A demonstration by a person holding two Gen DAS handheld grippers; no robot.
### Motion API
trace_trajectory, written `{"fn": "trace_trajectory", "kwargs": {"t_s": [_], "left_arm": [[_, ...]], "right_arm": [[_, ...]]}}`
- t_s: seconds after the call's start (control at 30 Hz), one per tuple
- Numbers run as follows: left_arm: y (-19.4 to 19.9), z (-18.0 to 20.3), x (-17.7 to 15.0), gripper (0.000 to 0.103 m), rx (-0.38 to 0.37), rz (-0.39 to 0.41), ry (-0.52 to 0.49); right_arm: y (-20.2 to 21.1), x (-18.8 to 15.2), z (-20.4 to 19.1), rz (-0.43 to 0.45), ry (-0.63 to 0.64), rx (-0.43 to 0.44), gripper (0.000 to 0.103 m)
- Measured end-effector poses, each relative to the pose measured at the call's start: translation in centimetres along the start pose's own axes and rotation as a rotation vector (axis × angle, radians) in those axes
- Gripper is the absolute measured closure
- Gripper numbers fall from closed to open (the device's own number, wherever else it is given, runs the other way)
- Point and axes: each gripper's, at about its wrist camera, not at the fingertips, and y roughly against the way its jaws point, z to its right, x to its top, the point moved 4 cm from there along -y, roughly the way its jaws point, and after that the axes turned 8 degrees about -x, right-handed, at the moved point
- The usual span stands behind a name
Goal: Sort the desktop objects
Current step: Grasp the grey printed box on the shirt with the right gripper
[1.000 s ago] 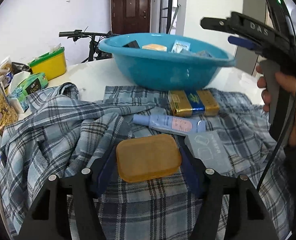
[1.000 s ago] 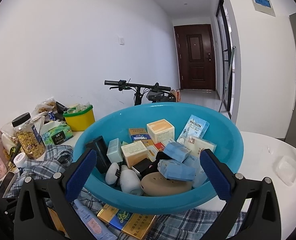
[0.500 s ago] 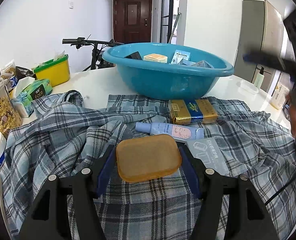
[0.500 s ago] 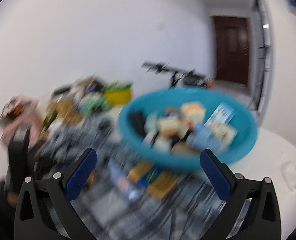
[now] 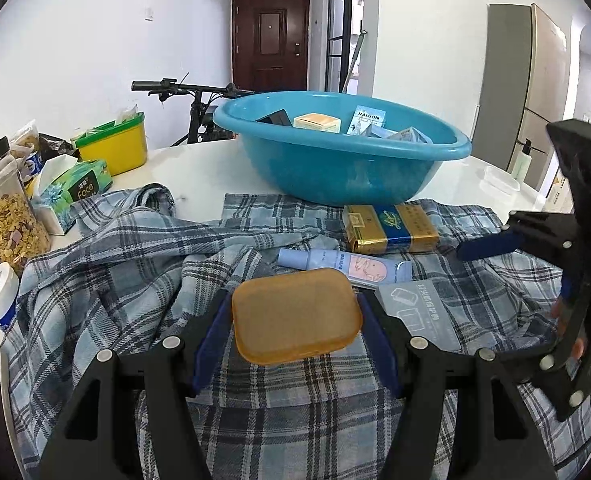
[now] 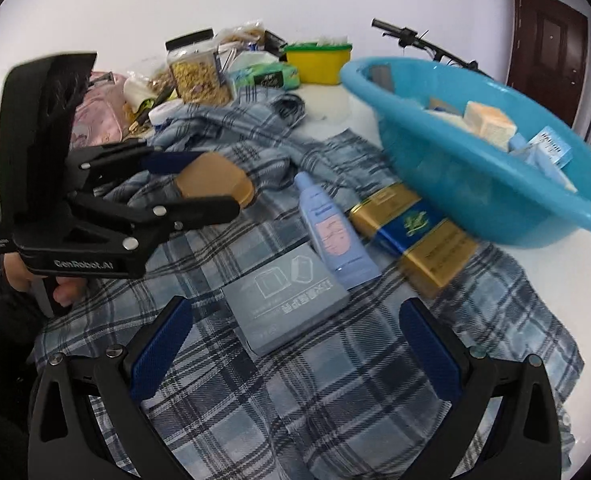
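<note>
Left gripper [image 5: 295,316] pinches the amber soap-shaped case [image 5: 295,314] above the plaid shirt [image 5: 115,280], ready for the blue basin [image 5: 335,168] at the table's far edge. Right gripper [image 6: 295,344], jaws spread, straddles the grey box [image 6: 285,308] for pickup.

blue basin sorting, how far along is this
Done: the round blue plastic basin already holds several small boxes. In hand: the left tool grips a flat tan rounded case; the right tool hangs open over a grey flat box. Left on the plaid cloth: grey box, pale-blue tube, gold-and-blue carton.
</note>
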Motion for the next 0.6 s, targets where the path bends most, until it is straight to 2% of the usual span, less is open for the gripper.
{"fn": "trace_trajectory", "kwargs": {"t_s": [0.17,0.4,0.47,0.5,0.6], "left_arm": [[0.1,-0.1,0.0,0.037,0.003,0.009,0.001],[0.1,-0.1,0.1,0.037,0.004,0.01,0.002],[0.1,-0.1,0.1,0.037,0.002,0.008,0.004],[0.1,-0.1,0.1,0.037,0.003,0.009,0.004],[0.1,-0.2,0.1,0.037,0.004,0.009,0.002]], "right_arm": [[-1.1,0.1,-0.4,-0.027,-0.001,0.015,0.0],[-2.6,0.1,-1.9,-0.061,0.065,0.017,0.001],[-3.0,0.2,-2.0,-0.067,0.073,-0.006,0.015],[-3.3,0.2,-1.8,-0.082,0.059,-0.007,0.025],[-3.2,0.2,-1.6,-0.077,0.056,-0.011,0.026]]}}
